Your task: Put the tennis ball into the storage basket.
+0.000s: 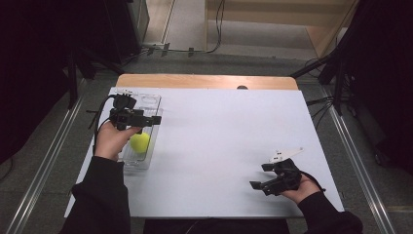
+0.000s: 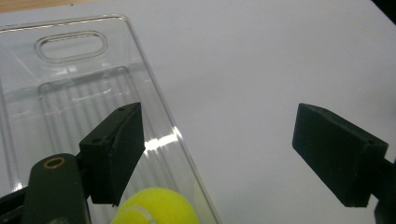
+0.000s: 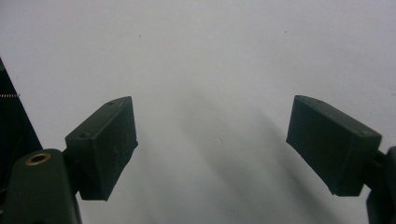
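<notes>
Toward nine o'clock on the white surface, a clear plastic tray lay lengthwise along the left edge, with a yellow-green tennis ball resting inside its near half. The left gripper hung over the tray's middle, held by the person's left hand, its black body pointing toward three o'clock and a cable looping off behind it. In the left gripper view the two jaws stood wide apart with nothing between them: one jaw sat above the tray's ribbed floor, the other above the bare surface outside the tray's long wall. The ball showed at six o'clock in that view, just below the jaw over the tray; whether it touched that jaw could not be told. The tray's far end carried an oval handle cut-out.

At about four o'clock on the surface, well apart from the tray, the right gripper was held low by the person's right hand, its jaws pointing toward nine o'clock and a pale three-cornered plate standing on top of it. The right gripper view showed these jaws spread wide too, empty, over plain white surface with soft shadows beneath them. Both forearms wore dark sleeves. A strip of bare wood showed along the surface's far edge at twelve o'clock.
</notes>
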The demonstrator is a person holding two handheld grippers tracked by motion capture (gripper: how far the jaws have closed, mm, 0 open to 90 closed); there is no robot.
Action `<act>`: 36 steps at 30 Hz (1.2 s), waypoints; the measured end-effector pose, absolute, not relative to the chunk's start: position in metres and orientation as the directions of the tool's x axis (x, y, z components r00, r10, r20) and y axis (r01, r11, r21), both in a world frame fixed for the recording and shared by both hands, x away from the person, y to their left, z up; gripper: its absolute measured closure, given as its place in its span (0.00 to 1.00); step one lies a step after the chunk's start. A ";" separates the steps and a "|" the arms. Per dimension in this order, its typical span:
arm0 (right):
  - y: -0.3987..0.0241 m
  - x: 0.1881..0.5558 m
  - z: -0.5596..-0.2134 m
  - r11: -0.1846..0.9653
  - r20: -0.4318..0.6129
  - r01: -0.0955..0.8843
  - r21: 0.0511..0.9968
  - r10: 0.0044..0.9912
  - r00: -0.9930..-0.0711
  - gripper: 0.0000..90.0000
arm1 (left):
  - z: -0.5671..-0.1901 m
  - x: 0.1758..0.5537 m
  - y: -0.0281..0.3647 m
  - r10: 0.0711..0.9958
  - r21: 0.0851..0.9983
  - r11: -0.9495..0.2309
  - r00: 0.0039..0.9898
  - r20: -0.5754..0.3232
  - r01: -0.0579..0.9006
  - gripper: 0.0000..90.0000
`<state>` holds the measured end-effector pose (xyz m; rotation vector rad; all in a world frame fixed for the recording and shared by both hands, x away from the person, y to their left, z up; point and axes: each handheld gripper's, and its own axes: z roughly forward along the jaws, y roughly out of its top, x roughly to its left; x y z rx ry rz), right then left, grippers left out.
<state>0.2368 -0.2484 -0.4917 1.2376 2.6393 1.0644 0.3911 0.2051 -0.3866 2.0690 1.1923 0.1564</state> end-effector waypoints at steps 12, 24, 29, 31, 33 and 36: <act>-0.249 0.237 -0.492 0.447 0.237 0.662 0.602 0.691 -0.683 0.16 | -0.388 0.388 0.190 0.736 0.632 -0.334 0.613 -0.288 0.699 0.20; -0.249 0.237 -0.492 0.448 0.240 0.666 0.597 0.692 -0.681 0.16 | -0.393 0.384 0.173 0.694 0.628 -0.361 0.648 -0.313 0.690 0.20; -0.249 0.237 -0.492 0.449 0.238 0.666 0.596 0.693 -0.680 0.16 | -0.394 0.381 0.167 0.677 0.629 -0.366 0.660 -0.326 0.686 0.20; -0.249 0.237 -0.492 0.449 0.238 0.666 0.596 0.694 -0.680 0.16 | -0.395 0.380 0.166 0.676 0.631 -0.373 0.665 -0.318 0.680 0.20; -0.249 0.237 -0.492 0.449 0.237 0.666 0.596 0.694 -0.680 0.16 | -0.396 0.379 0.165 0.680 0.632 -0.374 0.664 -0.311 0.679 0.20; -0.249 0.237 -0.492 0.449 0.237 0.666 0.595 0.694 -0.680 0.16 | -0.397 0.377 0.163 0.676 0.632 -0.377 0.667 -0.312 0.677 0.20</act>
